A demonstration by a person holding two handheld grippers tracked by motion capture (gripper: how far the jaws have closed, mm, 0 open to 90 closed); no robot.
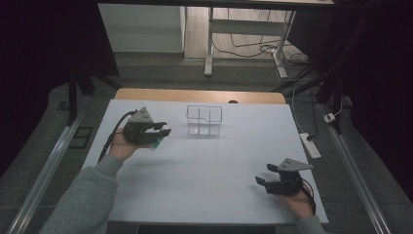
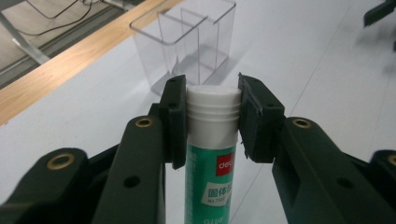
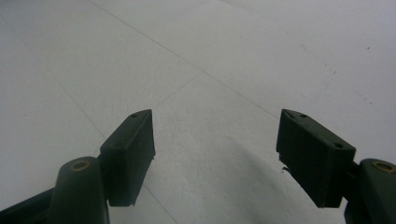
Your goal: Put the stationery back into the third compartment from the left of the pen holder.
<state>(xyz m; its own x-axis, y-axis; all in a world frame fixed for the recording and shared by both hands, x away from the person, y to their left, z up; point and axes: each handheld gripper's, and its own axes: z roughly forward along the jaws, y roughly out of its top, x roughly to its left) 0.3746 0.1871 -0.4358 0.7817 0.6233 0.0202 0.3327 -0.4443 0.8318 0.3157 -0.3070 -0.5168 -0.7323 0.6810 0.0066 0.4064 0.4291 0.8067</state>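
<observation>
A glue stick (image 2: 210, 154) with a white cap and green label sits between the pads of my left gripper (image 2: 212, 119), which is shut on its cap end. In the high view that left gripper (image 1: 163, 130) hangs above the table's left side, the glue stick (image 1: 155, 143) poking out below it, a short way left of a clear plastic organiser (image 1: 204, 120) with compartments. The organiser (image 2: 187, 42) stands just beyond the glue stick's cap. My right gripper (image 1: 268, 176) rests low at the front right, open, and in its own view the right gripper (image 3: 215, 158) has bare table between its jaws.
The white table top (image 1: 204, 165) lies over a wooden desk whose edge (image 1: 199, 95) shows at the back. Beyond it are desk legs and cables on the floor. A power strip (image 1: 310, 145) lies off the table's right edge.
</observation>
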